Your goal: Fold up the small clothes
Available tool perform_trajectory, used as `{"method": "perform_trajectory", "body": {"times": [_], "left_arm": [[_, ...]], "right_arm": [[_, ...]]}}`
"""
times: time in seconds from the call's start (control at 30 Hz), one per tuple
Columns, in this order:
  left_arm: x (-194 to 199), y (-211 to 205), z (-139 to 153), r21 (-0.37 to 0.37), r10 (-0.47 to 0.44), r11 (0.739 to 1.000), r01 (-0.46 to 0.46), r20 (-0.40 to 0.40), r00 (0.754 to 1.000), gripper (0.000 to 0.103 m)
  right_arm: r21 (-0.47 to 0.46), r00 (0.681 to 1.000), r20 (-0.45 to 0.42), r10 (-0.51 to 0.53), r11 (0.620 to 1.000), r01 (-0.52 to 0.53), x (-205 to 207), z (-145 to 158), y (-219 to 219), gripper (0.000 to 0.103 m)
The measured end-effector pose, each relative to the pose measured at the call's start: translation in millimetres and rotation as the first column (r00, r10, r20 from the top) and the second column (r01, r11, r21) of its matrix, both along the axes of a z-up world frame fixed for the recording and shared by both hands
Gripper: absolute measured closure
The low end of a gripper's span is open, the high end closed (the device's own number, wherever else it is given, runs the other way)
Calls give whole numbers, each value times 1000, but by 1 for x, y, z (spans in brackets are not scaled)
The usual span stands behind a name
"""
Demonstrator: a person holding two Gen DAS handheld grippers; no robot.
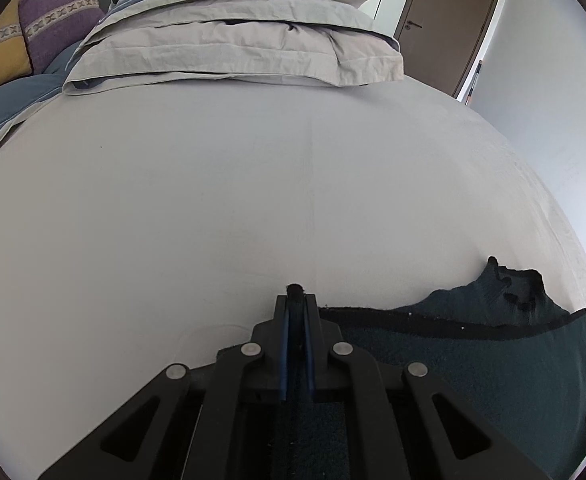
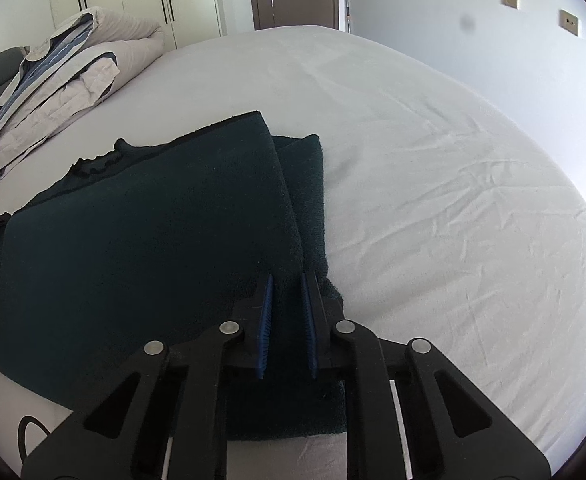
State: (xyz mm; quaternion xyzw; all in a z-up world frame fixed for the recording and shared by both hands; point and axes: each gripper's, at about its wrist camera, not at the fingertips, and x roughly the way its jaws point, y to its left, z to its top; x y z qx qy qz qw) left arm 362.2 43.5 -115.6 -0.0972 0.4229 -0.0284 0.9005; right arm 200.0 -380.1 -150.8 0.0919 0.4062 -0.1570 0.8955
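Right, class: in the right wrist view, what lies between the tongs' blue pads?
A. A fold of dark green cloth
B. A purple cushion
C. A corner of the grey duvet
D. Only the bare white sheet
A: the right tongs have their blue pads on either side of a fold of the dark green cloth, which lies on the white sheet.

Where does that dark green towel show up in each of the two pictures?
Left wrist view: the dark green towel fills the lower right, running under the left gripper.
Right wrist view: the towel spreads over the centre and left, folded, with the right gripper at its near right edge.
Shared landmark: the folded grey duvet.
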Motion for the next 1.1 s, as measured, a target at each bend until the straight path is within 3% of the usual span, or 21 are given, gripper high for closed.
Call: {"method": "perform_trajectory", "body": {"times": [0.17, 0.3, 0.4, 0.47, 0.5, 0.6, 0.67, 0.73, 0.87, 0.97, 1.03, 1.07, 1.1], "left_arm": [[-2, 3, 11, -5, 10, 1000, -9, 49, 999, 96], [7, 1, -8, 1, -5, 1000, 5, -23, 1000, 94], [6, 5, -4, -15, 2, 1000, -2, -22, 1000, 88], [-1, 10, 5, 4, 16, 1000, -16, -15, 1000, 63], [-6, 14, 10, 12, 29, 1000, -29, -3, 1000, 58], [-33, 32, 25, -20, 71, 997, -70, 41, 997, 54], [-55, 32, 32, -29, 51, 998, -49, 51, 997, 54], [-79, 20, 37, -11, -7, 1000, 7, 63, 998, 54], [-121, -12, 34, 28, -98, 995, 96, 72, 993, 54], [-134, -23, 5, 56, -107, 993, 107, 3, 994, 54], [-143, -23, -7, 92, -105, 990, 103, 14, 994, 53], [-147, -23, -7, 103, -111, 989, 108, 21, 994, 53], [-149, -21, -6, 105, -114, 988, 111, 19, 993, 53]], "right_arm": [[11, 1000, 3, -20, 1000, 20, -2, -1, 0, 94], [44, 1000, -4, -28, 999, 28, 1, -6, -4, 93], [50, 1000, -5, -22, 999, 22, 2, -5, -5, 91], [65, 1000, 3, -27, 998, 27, -3, 1, -4, 88], [72, 999, 10, -35, 997, 34, -6, 5, -4, 87], [78, 997, 59, -56, 996, 51, -19, 22, 0, 87], [115, 996, 83, -35, 993, 25, -22, 31, 8, 87], [149, 994, 113, 13, 988, -30, -20, 39, 22, 83], [250, 973, 181, 142, 950, -186, -6, 45, 60, 50], [331, 963, 176, 205, 909, -254, 5, 32, 76, 49], [393, 975, 94, 201, 893, -222, 13, 9, 75, 49], [420, 982, 75, 174, 888, -189, 13, -2, 66, 55], [448, 983, 96, 157, 875, -184, 9, -5, 57, 68]]}}
